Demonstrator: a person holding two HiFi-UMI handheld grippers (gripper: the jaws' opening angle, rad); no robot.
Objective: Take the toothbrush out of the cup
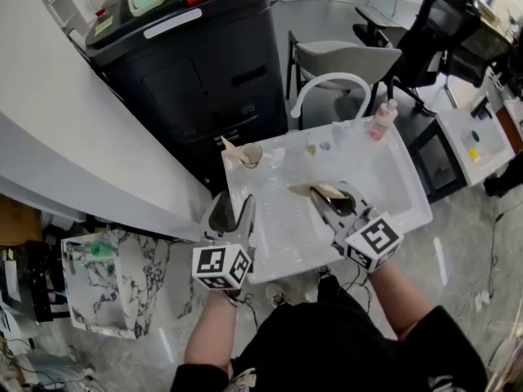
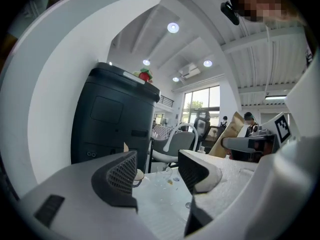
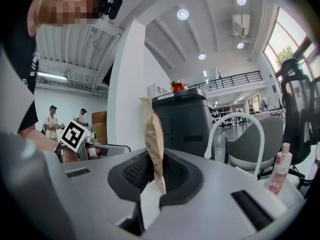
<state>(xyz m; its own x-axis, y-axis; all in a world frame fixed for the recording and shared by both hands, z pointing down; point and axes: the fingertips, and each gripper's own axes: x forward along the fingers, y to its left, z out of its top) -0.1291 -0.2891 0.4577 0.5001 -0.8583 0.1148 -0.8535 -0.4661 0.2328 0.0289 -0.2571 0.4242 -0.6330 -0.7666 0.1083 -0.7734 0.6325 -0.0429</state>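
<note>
Left gripper (image 1: 233, 209): my jaws apart, empty; cup (image 1: 250, 155) ahead of them with what I take for the toothbrush (image 1: 229, 144) leaning out, to be pinched above the rim and lifted straight; right gripper (image 1: 328, 196): jaws clamped on tan paper packet (image 3: 152, 144)

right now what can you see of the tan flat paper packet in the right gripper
The tan flat paper packet looks like kraft paper: long, narrow and thin. The right gripper is shut on its lower end, both dark ribbed pads pressing it. The rest sticks out past the jaws, over the white plastic tray in the head view.
</note>
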